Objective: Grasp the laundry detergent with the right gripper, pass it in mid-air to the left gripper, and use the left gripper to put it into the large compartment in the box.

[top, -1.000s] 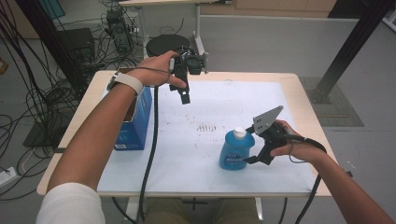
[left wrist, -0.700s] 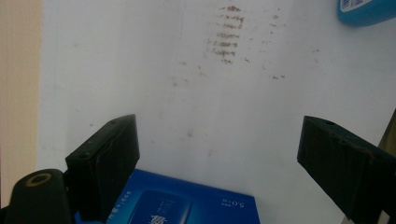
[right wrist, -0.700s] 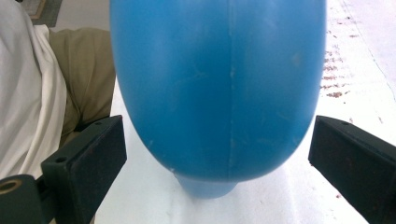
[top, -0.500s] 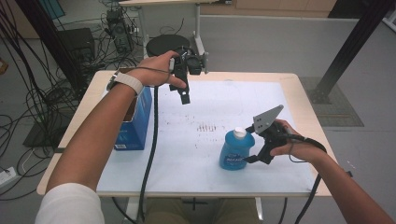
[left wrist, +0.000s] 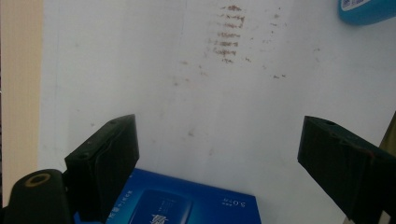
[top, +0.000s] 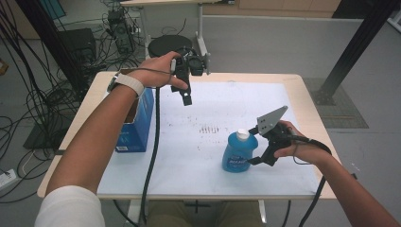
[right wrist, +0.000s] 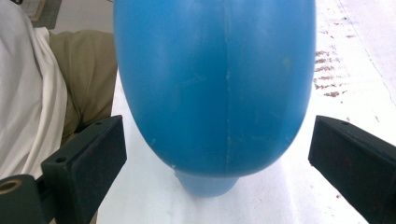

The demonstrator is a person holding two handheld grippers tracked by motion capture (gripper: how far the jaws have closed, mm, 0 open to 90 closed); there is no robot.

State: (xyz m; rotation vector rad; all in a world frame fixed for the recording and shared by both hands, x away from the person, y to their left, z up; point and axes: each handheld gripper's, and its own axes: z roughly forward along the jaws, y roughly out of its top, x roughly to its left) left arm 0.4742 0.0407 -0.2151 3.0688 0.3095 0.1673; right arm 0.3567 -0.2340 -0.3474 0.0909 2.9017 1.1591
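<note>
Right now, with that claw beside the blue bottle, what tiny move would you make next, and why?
Probably close the right gripper on the blue bottle. In the right gripper view the bottle stands between the open jaws, with gaps on both sides, so nothing grips it yet.

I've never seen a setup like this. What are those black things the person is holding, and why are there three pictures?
No robot here: a person holds handheld tongs in each hand. One picture comes from a camera above the table; the other two come from cameras riding on the tongs, looking along their black jaws. The left tongs hang open above the white sheet, near a blue box. The right tongs sit by a blue bottle with a white cap; their own camera shows the bottle between the open jaws, with gaps on both sides, so nothing is gripped yet.
</note>
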